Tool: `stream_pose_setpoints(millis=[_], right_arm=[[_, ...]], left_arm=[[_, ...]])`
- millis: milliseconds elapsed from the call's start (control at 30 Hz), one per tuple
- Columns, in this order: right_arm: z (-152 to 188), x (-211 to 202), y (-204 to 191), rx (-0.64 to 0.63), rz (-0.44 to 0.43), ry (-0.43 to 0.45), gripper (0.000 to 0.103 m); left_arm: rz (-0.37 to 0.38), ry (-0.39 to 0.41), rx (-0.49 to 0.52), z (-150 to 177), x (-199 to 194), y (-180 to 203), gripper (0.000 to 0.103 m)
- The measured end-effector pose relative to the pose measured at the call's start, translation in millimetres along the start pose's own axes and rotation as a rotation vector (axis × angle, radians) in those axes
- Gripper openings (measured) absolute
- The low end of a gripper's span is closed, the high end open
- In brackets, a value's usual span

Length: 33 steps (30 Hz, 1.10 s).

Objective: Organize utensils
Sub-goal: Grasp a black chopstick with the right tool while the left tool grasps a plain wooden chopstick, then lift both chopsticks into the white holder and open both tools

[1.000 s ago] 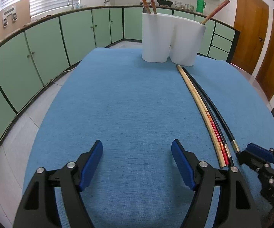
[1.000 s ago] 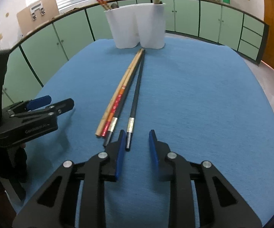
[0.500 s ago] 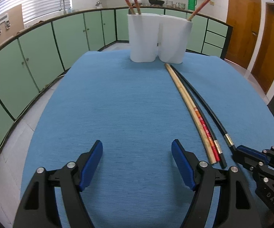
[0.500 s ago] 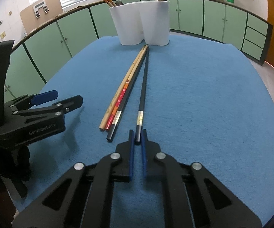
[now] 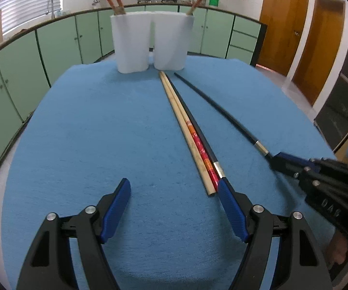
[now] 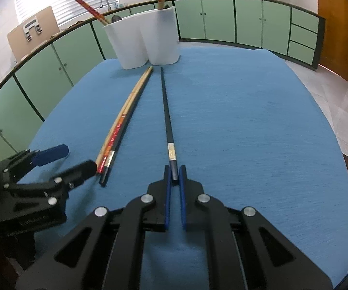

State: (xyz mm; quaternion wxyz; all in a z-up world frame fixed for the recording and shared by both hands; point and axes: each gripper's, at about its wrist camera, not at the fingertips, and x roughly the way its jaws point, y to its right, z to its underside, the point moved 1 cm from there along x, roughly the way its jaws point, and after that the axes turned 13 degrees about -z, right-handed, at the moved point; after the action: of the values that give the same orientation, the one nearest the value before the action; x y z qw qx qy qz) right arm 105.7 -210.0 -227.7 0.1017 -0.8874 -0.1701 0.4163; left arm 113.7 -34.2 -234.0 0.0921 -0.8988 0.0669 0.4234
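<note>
Near the counter's front edge, right claw [image 6: 173,177] pinches one black chopstick [image 6: 166,118], left claw [image 5: 174,207] gapes wide; three chopsticks [image 5: 193,140] remain unsorted.

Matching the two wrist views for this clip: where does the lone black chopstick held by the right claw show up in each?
Left wrist: black chopstick runs diagonally at right, its near end in the right claw.
Right wrist: black chopstick runs up the centre from the right claw.
Shared landmark: white utensil holder, just beyond its far tip.
</note>
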Motion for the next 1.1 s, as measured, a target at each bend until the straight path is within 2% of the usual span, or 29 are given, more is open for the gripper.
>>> stream_pose_setpoints(millis=[200,400,500,600,700,767,800,833,1100], right_arm=[[-1,1,2,0.002,-0.005,-0.005,0.006],[-1,1,2,0.003,-0.010,-0.009,0.006],[-1,2,2,0.001,-0.013,-0.014,0.008],[-1,3,2,0.001,-0.015,-0.016,0.009],[-1,4,3,0.011,-0.025,-0.015,0.009],[-1,4,5,0.020,-0.036,-0.016,0.008],[-1,4,5,0.023,-0.038,-0.015,0.007],[-1,3,5,0.025,-0.040,-0.014,0.007],[-4,-4,2,-0.006,-0.043,0.001,0.006]], left_arm=[[-0.018,-0.009,0.000,1,1,-1,0.074],[-0.090,-0.015,-0.048,2,2,-15,0.073],[-0.086,-0.015,-0.044,2,2,-15,0.071],[-0.084,-0.012,-0.024,3,2,-11,0.059],[-0.062,-0.007,-0.025,2,1,-9,0.041],[-0.046,-0.005,-0.035,2,1,-10,0.023],[-0.039,-0.006,-0.045,2,1,-11,0.018],[-0.035,-0.006,-0.052,2,1,-12,0.010],[-0.012,0.014,-0.089,-4,-11,-17,0.007]])
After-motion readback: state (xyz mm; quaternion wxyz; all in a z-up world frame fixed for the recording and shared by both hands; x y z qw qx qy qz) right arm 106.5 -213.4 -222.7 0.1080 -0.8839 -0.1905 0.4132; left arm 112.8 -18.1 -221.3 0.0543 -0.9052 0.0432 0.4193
